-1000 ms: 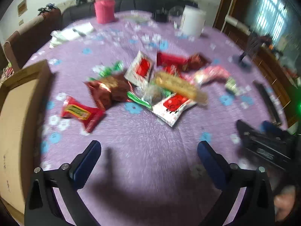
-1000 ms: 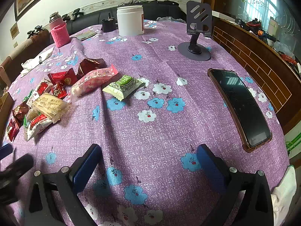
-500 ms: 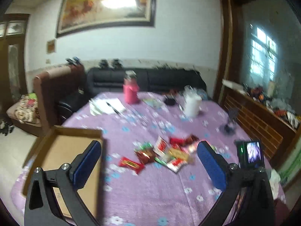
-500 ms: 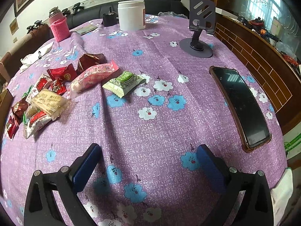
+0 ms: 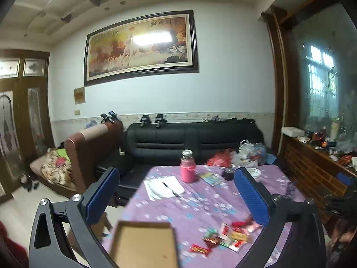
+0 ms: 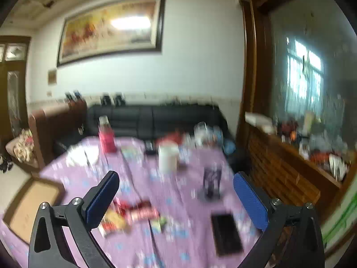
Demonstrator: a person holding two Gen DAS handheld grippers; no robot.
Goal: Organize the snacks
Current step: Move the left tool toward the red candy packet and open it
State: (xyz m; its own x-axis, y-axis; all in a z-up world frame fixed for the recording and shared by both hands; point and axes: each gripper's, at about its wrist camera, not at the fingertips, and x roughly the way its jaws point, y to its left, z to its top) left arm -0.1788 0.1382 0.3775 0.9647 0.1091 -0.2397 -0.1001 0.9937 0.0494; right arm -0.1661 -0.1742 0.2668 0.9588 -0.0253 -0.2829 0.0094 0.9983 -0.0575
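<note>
left gripper (image 5: 176, 189): jaws apart, empty, held high above table | right gripper (image 6: 176, 192): jaws apart, empty | heap of bright wrapped snacks (image 5: 225, 237): loose on purple floral tablecloth (image 5: 200, 203), beside shallow brown cardboard box (image 5: 145, 243), the probable destination

Both wrist views raised well above table (image 5: 200, 203), facing sofa (image 5: 191, 138) wall, sharing table (image 6: 178, 192), snacks (image 5: 227, 236), painting (image 6: 109, 26)
</note>
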